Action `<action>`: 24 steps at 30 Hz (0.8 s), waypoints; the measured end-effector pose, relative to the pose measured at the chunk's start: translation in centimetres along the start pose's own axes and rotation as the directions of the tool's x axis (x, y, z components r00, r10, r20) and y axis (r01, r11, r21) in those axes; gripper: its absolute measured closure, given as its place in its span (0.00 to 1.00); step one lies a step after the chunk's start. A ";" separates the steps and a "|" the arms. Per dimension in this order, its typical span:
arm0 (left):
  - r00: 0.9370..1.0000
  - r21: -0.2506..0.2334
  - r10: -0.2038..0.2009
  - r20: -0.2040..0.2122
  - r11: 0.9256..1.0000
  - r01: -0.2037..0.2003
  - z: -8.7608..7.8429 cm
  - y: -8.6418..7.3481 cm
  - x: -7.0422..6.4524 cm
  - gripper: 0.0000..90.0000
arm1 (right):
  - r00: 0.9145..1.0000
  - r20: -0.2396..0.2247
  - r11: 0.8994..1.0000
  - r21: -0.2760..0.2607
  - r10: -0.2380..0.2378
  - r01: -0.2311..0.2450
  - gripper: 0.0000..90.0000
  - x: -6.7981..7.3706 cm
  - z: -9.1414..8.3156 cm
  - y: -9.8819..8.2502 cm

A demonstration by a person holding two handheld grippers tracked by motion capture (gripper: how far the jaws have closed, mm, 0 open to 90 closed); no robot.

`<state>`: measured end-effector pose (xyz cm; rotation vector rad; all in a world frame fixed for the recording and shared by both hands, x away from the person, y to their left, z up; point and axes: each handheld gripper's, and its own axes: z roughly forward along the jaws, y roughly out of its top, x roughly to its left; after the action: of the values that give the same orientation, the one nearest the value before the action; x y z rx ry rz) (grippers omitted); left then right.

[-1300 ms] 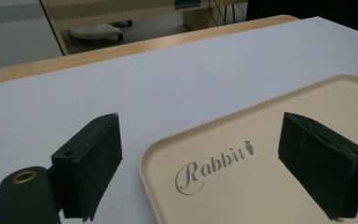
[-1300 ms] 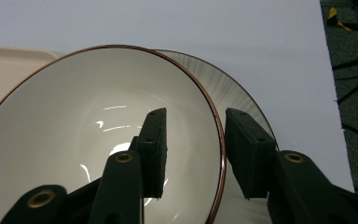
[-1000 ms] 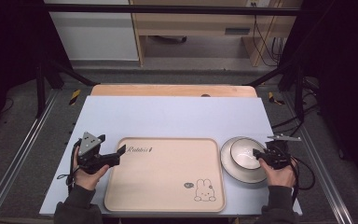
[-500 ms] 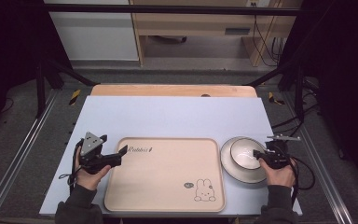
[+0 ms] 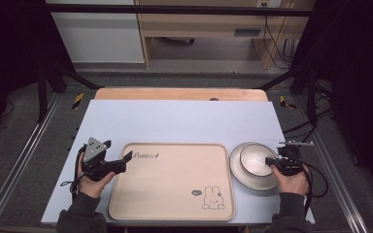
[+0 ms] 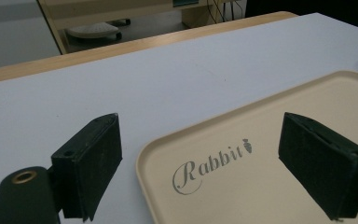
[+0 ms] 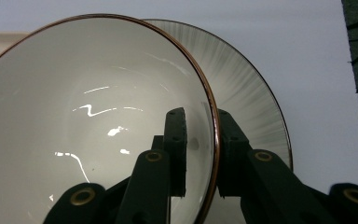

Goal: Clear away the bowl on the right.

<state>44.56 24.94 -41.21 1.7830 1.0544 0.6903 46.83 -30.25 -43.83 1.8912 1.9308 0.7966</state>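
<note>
A white bowl (image 5: 255, 159) with a brown rim (image 7: 98, 116) sits on a grey streaked plate (image 5: 243, 177) (image 7: 251, 93) at the table's right. My right gripper (image 5: 270, 161) (image 7: 200, 140) has just been closing its jaws on the bowl's near rim. One pad is inside the bowl and one outside, and they are now shut on the rim. A beige tray (image 5: 175, 179) (image 6: 261, 116) printed "Rabbit" lies in the middle. My left gripper (image 5: 120, 151) (image 6: 205, 158) is open and straddles the tray's far left corner, one jaw over the table and one over the tray.
The pale blue table top (image 5: 175, 121) stretches bare behind the tray to a wooden strip (image 5: 179, 93) at the far edge. Black frame rails (image 5: 43, 92) stand on both sides. Cables (image 5: 315, 179) trail off the right edge near the plate.
</note>
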 end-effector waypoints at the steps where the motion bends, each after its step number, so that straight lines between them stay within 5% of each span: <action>1: 1.000 -0.001 0.000 0.001 1.000 0.000 0.0 0.0 0.0 0.14 | 1.000 0.000 1.000 0.002 -0.009 0.009 0.87 -0.1 0.0 0.0; 24: 1.000 0.006 0.004 0.001 1.000 -0.004 0.1 -0.1 -0.1 0.14 | 0.998 -0.020 0.998 0.025 0.064 -0.063 0.89 -0.4 0.1 0.1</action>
<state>44.58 24.85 -41.34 1.7908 1.0534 0.6890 47.00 -30.61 -43.90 1.9751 1.9093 0.8175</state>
